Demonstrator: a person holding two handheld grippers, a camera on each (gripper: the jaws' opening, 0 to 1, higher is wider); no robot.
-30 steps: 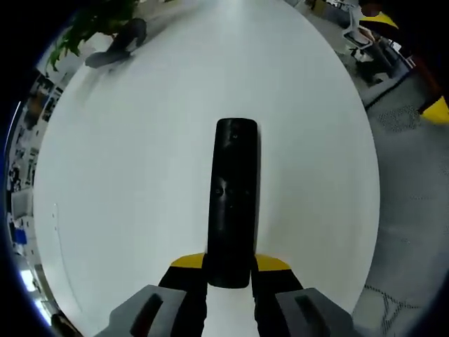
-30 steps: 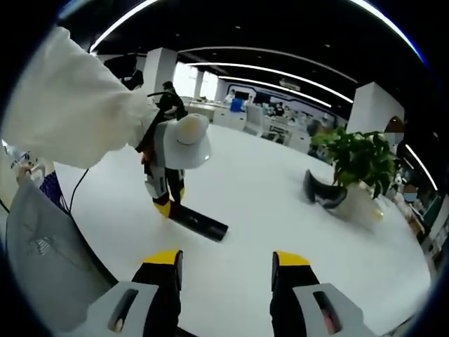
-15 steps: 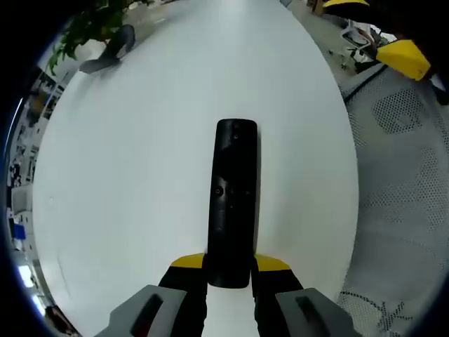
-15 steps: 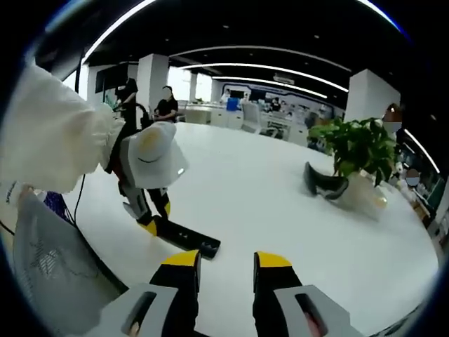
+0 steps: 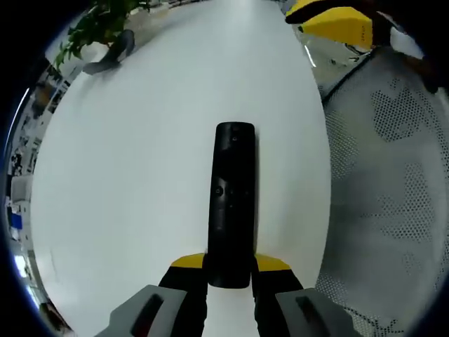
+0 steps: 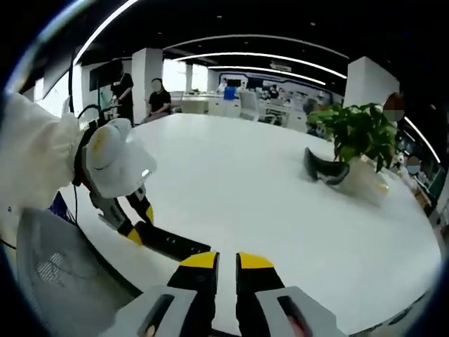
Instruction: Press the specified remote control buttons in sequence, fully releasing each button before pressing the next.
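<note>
I had the left gripper (image 5: pixel 229 270) pinching the near end of the black remote control (image 5: pixel 232 200), its yellow-tipped jaws pressed against either side of the body. In the left gripper view the remote ran straight away from me over the white surface (image 5: pixel 140 175), its far end rounded and a small cluster of buttons visible about midway along its top face; I could not tell whether it was resting on the surface or held just above it. A grey mesh chair back (image 5: pixel 393 210) took up the right side of that view, and the yellow tip of the right gripper (image 5: pixel 335 21) came in at the top right, well apart from the remote. At the far left corner of the surface stood a potted plant (image 5: pixel 91 28) with a dark curved object (image 5: pixel 109 60) lying beside it. In the right gripper view I saw the right gripper (image 6: pixel 227 263) with its jaws nearly pressed together, a thin gap between the yellow tips and nothing between them. From there the remote (image 6: pixel 168 242) lay low on the left near the surface's edge, its end held by the left gripper (image 6: pixel 137 226) under a white-gloved hand (image 6: pixel 112 161). The plant (image 6: pixel 358 144) stood far to the right with the dark object (image 6: pixel 324 168) in front of it, and two people sat or stood in the background on the left.
</note>
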